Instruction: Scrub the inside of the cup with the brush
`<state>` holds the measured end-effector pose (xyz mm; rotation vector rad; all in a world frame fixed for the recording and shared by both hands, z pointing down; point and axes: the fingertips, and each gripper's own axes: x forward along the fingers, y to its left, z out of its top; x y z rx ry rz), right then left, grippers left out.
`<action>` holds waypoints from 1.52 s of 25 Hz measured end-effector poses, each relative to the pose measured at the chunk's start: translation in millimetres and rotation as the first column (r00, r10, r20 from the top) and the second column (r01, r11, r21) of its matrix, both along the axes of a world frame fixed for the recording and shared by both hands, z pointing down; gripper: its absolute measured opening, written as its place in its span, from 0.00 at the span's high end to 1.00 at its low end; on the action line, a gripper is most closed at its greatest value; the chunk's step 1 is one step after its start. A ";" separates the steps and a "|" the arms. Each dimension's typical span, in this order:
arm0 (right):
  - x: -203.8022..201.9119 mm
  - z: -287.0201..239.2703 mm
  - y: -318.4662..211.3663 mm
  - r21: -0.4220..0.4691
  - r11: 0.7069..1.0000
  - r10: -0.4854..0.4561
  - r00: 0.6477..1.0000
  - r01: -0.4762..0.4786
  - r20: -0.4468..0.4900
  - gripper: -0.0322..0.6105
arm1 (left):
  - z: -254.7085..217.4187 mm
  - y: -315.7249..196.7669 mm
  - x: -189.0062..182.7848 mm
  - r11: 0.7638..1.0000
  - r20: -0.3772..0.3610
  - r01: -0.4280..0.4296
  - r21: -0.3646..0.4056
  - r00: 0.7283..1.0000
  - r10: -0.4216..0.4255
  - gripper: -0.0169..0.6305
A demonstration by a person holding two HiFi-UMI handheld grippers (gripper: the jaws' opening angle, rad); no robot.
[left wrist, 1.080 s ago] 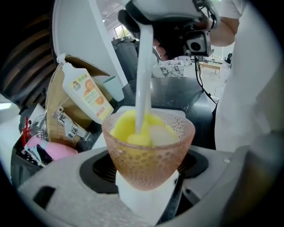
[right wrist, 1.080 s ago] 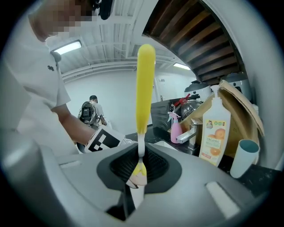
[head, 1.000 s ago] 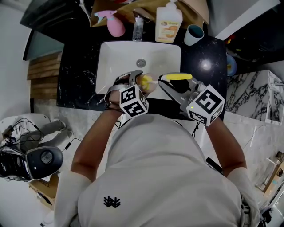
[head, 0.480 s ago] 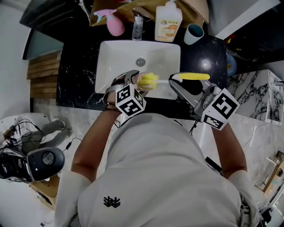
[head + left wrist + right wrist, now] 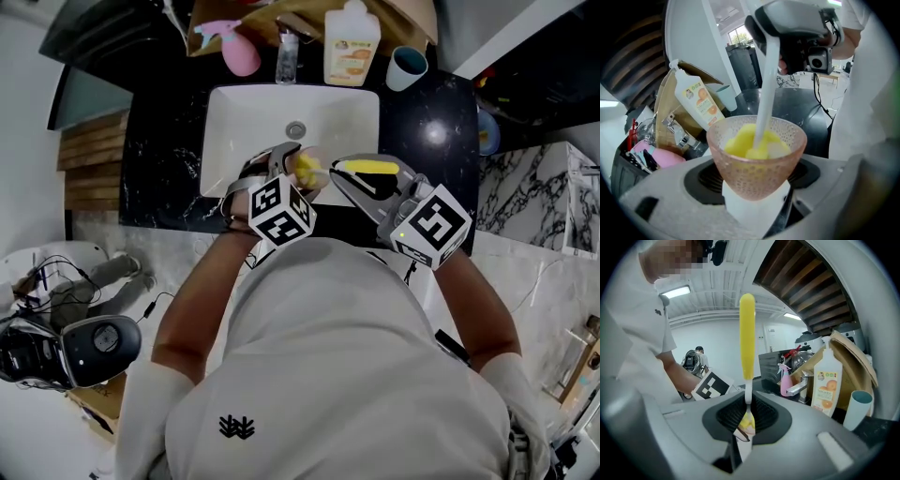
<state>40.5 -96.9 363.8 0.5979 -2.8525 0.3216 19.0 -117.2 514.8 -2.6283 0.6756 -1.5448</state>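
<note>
desk (image 5: 164, 187): black marble | sink (image 5: 234, 122): white, inset | floor (image 5: 159, 241): pale marbled | wooden slats (image 5: 94, 169) left | ceiling strip light (image 5: 677, 291) lit

white sink (image 5: 234, 127) | behind it: pink spray bottle (image 5: 244, 54); soap bottle (image 5: 352, 49); teal tumbler (image 5: 409, 71)

Cup (image 5: 757, 161): small, pinkish, see-through, dimpled all over, tapering to a narrow base. Clamped by its lower part between the jaws of the left gripper (image 5: 757, 187), mouth tipped up toward the brush. From the head view it sits over the front edge of the sink (image 5: 220, 122).

Brush (image 5: 746, 333): yellow handle, thin white stem, yellow sponge head. Stem pinched in the right gripper (image 5: 745, 423), with the handle sticking out beyond the jaws. Stem slants down into the cup; sponge head is inside, filling most of the bowl.
</note>
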 end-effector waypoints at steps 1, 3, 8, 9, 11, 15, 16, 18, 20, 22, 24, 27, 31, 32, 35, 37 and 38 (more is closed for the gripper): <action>-0.5 0.7 0.1 -0.022 1.000 0.003 1.000 -0.002 0.013 0.89 | 0.1 -1.3 -1.7 1.000 0.003 0.005 0.007 1.000 -0.005 0.40; 1.2 2.1 -0.4 -0.093 0.996 0.013 0.998 -0.008 0.055 0.88 | 0.4 -3.6 -5.6 1.000 0.010 0.014 0.020 1.000 -0.014 0.40; 13.4 -4.5 -5.6 -0.247 0.969 0.073 0.979 -0.025 0.188 0.88 | 9.4 -4.8 -15.5 1.000 0.052 0.013 0.028 0.999 -0.014 0.40; 17.4 -8.0 -7.7 -0.272 0.962 0.091 0.972 -0.030 0.217 0.87 | 11.2 -4.8 -17.8 0.999 0.062 0.013 0.031 0.998 -0.014 0.40; 27.1 -13.0 -12.5 -0.324 0.945 0.134 0.954 -0.042 0.268 0.87 | 13.6 -4.6 -21.3 0.999 0.077 0.011 0.037 0.997 -0.014 0.40; 45.6 -16.5 -20.2 -0.347 0.934 0.198 0.932 -0.085 0.303 0.88 | 14.8 -4.1 -23.4 0.999 0.075 0.016 0.028 0.997 -0.018 0.40; 47.8 -17.9 -20.6 -0.325 0.941 0.197 0.935 -0.095 0.296 0.88 | 14.4 -4.1 -23.2 1.000 0.071 0.017 0.024 0.997 -0.019 0.40; 46.8 -20.9 -18.6 -0.246 0.964 0.166 0.952 -0.102 0.255 0.89 | 13.1 -3.1 -21.3 1.000 0.060 0.019 0.014 0.998 -0.020 0.40; 39.1 -21.2 -13.0 -0.130 0.988 0.106 0.979 -0.084 0.176 0.89 | 11.9 -1.4 -17.4 1.000 0.049 0.014 0.002 0.999 -0.014 0.40; 28.0 -18.0 -5.9 -0.025 0.999 0.039 0.995 -0.037 0.095 0.89 | 10.8 0.4 -12.3 1.000 0.044 0.002 -0.007 0.999 -0.002 0.40; 17.5 -11.8 0.1 0.060 0.998 -0.018 1.000 0.017 0.020 0.89 | 9.6 2.2 -7.0 1.000 0.041 -0.011 -0.012 0.999 0.012 0.40; 5.2 -2.8 6.9 0.143 0.986 -0.076 0.996 0.083 -0.052 0.89 | 6.4 3.8 -2.2 1.000 0.040 -0.023 -0.009 0.999 0.024 0.40; 7.1 11.4 11.6 0.042 0.996 -0.080 0.995 0.083 -0.054 0.89 | 9.7 6.2 -5.8 1.000 0.048 -0.021 -0.010 0.999 0.022 0.40; 9.4 15.0 11.6 0.002 0.997 -0.076 0.996 0.076 -0.042 0.89 | 10.6 6.9 -7.3 1.000 0.047 -0.017 -0.009 0.999 0.017 0.40; 15.3 21.0 11.0 -0.109 0.993 -0.043 0.999 0.045 0.019 0.88 | 12.2 6.9 -9.7 1.000 0.045 -0.006 -0.001 0.999 0.006 0.40; 18.0 23.6 11.6 -0.175 0.984 -0.015 0.998 0.025 0.058 0.88 | 14.0 5.4 -13.1 1.000 0.043 0.005 0.002 0.999 -0.005 0.40; 19.0 23.4 12.0 -0.203 0.979 -0.004 0.997 0.020 0.078 0.88 | 15.1 4.5 -14.9 1.000 0.042 0.010 0.002 0.999 -0.010 0.40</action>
